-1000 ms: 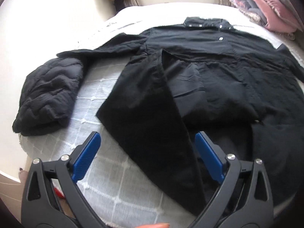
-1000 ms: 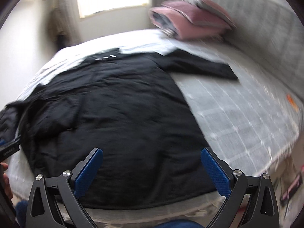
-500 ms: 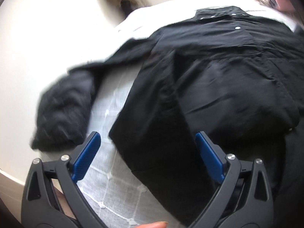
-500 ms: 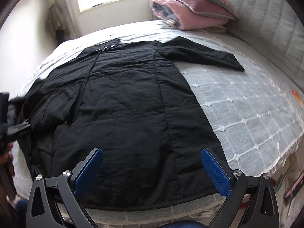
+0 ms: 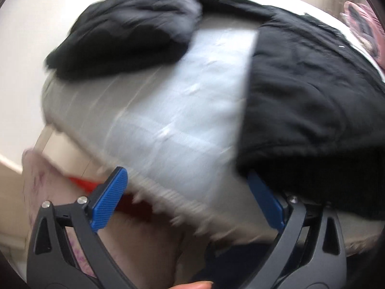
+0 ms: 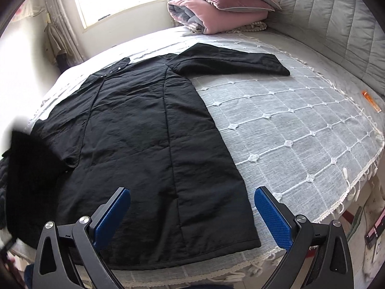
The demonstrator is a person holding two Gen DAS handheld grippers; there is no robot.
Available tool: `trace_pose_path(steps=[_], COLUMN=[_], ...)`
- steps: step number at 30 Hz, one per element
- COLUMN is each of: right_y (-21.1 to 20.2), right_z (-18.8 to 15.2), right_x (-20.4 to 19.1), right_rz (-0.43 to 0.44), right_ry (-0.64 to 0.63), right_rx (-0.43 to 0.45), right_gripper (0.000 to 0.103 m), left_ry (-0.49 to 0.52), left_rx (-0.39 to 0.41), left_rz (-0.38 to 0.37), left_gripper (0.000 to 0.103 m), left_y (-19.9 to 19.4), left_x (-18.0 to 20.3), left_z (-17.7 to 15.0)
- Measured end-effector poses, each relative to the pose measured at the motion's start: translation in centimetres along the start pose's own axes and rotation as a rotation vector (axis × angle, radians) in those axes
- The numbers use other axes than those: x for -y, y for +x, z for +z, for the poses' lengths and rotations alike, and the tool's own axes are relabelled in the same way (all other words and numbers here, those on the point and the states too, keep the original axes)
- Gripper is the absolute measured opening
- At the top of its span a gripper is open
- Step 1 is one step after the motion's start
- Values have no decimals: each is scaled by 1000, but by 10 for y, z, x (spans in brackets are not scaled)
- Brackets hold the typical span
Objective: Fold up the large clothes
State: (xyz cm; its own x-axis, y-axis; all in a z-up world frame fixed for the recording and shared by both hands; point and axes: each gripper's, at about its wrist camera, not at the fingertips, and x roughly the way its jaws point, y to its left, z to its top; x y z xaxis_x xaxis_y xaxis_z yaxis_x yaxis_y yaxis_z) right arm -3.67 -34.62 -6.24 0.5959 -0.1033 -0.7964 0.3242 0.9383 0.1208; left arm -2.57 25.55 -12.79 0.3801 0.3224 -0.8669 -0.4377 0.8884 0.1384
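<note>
While both tools hang empty: jaws spread wide on left gripper [image 5: 187, 197] and right gripper [image 6: 192, 213]
Coat [image 6: 144, 130]: flat on bed [image 6: 300, 125], collar far, hem nearest right gripper
Long axis: straight ahead

A long black coat [image 6: 149, 130] lies spread flat on the bed [image 6: 300, 130], collar toward the window. 1 sleeve [image 6: 231, 63] stretches straight out sideways toward the padded headboard.

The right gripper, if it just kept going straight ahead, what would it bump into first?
Most likely the black coat. The right gripper hangs open over the coat's bottom hem, which lies flat on the bed. Depth is hard to judge here.
</note>
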Motion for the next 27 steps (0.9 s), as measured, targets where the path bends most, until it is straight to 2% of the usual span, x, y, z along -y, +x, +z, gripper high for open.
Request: trace_pose_path(steps=[5,8,10,12,14,16,19,22,24,25,27], right_y=[-4,-5,-3,-2,-3,-4,1,12,17,20,27], right_z=[1,0,0,0,0,0,-4,-11,-15,-17,-21], right_x=[7,13,19,29,40,50,65,76,80,82,81], right_rz=[-3,-8,-14,-6,-4,2,66,130,179,213,270], right_ry=[4,15,27,52,82,109,145,184,209,220,234], right_rx=[12,10,1,-6,-6,-2,-34,-87,-116,-129,-159], right_gripper=[103,103,103,103,103,103,102,91,84,79,72], left_ry=[-67,-60,-43,-20,-19,-4,25,41,46,37,18], left_rx=[-14,13,43,70,59,49,-1,-51,-98,-121,-132], left_rz=[-44,-94,-136,-232,-335,-384,-434,-439,-468,-491,-502], left_gripper=[100,100,100,100,100,100,99,90,80,69,66], left_y=[-6,-14,-22,-23,-18,-11,8,22,32,37,41], left_x=[-47,-50,-43,-32,-16,0,20,35,40,41,43], left_z=[-14,-8,2,17,33,43,56,61,59,57,55])
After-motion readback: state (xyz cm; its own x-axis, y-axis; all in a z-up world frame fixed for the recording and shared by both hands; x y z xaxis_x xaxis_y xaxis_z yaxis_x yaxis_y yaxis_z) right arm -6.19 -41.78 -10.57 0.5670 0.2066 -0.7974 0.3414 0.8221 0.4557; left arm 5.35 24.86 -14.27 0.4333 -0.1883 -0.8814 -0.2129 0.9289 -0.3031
